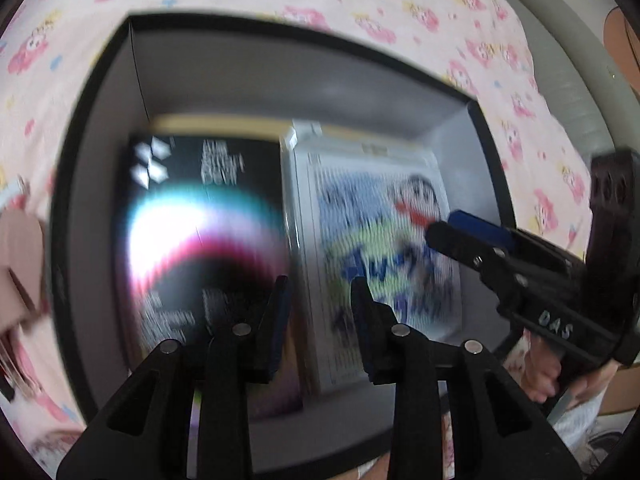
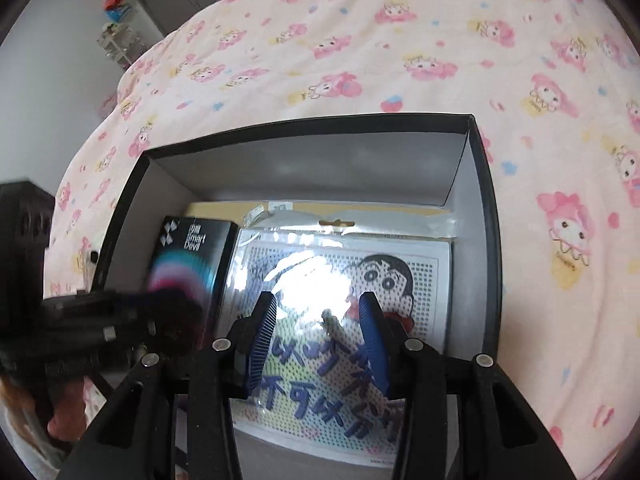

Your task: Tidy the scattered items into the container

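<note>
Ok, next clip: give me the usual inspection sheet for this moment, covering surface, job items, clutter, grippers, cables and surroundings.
Surface: bed with a pink cartoon-print sheet.
Container: black open box resting on the sheet, pale inner walls.
Job's things: black Smart Devil box lies in the container's left side; cartoon bead-art pack in a clear sleeve lies beside it on the right, over a tan sheet.
Clutter: small items at the left edge of the left wrist view, too blurred to name.
Grippers: left gripper open over the container, empty; right gripper open over the pack, empty.
Cables: nothing seen.
Surroundings: small shelf by a pale wall.
</note>
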Available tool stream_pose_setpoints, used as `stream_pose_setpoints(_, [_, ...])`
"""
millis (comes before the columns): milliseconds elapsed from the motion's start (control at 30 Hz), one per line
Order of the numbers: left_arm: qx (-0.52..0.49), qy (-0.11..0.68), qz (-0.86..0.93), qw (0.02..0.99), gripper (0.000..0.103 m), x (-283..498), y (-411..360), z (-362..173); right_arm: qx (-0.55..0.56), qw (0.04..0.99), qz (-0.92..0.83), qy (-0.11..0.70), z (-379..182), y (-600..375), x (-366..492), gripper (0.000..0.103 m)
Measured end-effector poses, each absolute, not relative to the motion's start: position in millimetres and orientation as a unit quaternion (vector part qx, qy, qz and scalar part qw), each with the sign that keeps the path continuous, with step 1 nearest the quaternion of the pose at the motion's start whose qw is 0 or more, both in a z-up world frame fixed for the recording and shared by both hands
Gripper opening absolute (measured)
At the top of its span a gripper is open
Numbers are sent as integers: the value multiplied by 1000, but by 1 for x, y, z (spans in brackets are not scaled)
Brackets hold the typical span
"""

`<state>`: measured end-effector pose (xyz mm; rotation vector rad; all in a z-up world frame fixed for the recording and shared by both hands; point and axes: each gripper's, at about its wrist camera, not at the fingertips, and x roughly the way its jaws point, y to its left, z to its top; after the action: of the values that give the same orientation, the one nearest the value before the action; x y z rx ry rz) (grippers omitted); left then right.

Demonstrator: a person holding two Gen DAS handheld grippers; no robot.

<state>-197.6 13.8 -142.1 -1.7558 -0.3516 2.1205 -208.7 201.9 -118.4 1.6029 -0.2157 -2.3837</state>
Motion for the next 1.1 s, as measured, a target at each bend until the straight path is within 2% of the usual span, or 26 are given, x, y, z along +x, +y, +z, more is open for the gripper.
stream_pose_setpoints(167, [-646, -133, 736, 155, 33, -188, 18, -146, 564, 158, -803, -113, -119, 205, -204, 39])
stream_pose_setpoints(200, [-648, -132, 734, 156, 37, -188, 21, -144, 563, 170, -799, -126, -117, 205, -203, 39])
stream_pose_setpoints(333, [-657, -158, 713, 188, 37, -182, 25, -144, 567, 171, -796, -127, -117, 202, -200, 39])
stream_pose_setpoints(500, [-605, -108, 775, 145, 37, -201, 6, -109, 563, 162, -801, -122, -112, 204, -208, 39])
stream_pose_setpoints(700, [-599, -42, 794, 99, 37, -261, -2, -111, 576, 146, -800, -86, -113, 187, -262, 39])
stream_pose_setpoints(833, [-591, -64, 798, 102, 37, -286, -1, -126, 581, 127, -799, -87, -126, 188, -279, 39])
stream_pose_setpoints(967, [-619, -34, 782, 59, 37, -306, 7, -153, 583, 130, -796, -100, -134, 197, -274, 39])
stream_pose_setpoints(1100, [-605, -60, 792, 55, 36, -282, -3, -133, 577, 137, -797, -116, -132, 205, -252, 39])
